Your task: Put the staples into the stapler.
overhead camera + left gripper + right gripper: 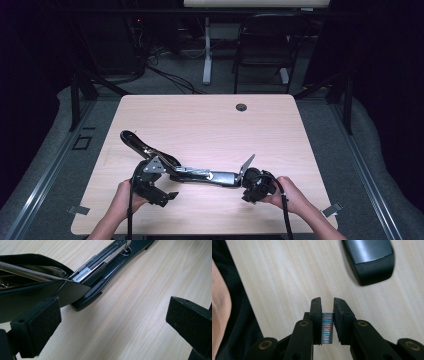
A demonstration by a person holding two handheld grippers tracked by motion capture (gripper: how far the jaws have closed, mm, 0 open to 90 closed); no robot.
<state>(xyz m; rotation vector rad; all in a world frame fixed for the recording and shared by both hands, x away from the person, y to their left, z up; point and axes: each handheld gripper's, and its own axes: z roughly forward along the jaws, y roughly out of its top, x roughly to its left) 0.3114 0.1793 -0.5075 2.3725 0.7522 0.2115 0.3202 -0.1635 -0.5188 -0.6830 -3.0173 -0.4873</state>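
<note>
The pale wood-grain table (210, 120) carries a long black stapler (200, 175), swung open with its metal staple channel exposed, lying near the table's front edge and running from left of centre toward the right; its raised top arm (132, 141) points back toward the left edge.

The left gripper (162, 198) sits by the stapler's hinge end, near the front edge. In the left gripper view its jaws stand wide apart with nothing between them, one pad (37, 325) just beside the lifted arm's black cover (37, 295).

The right gripper (327, 302) is off the stapler's grey-topped right end (369, 260), jaws drawn narrow on a small block of stacked staples with an iridescent sheen (327, 327).

The likeliest trouble, as I judge it, lies with that smallest piece. The staple block is gripped low between the pads; a tight squeeze or a knock on the channel's edge could snap it into loose pieces on the table. If it reaches the channel tilted, it may jam. With the left gripper holding nothing, the stapler could slide toward the front edge, or the arm could drop shut.
</note>
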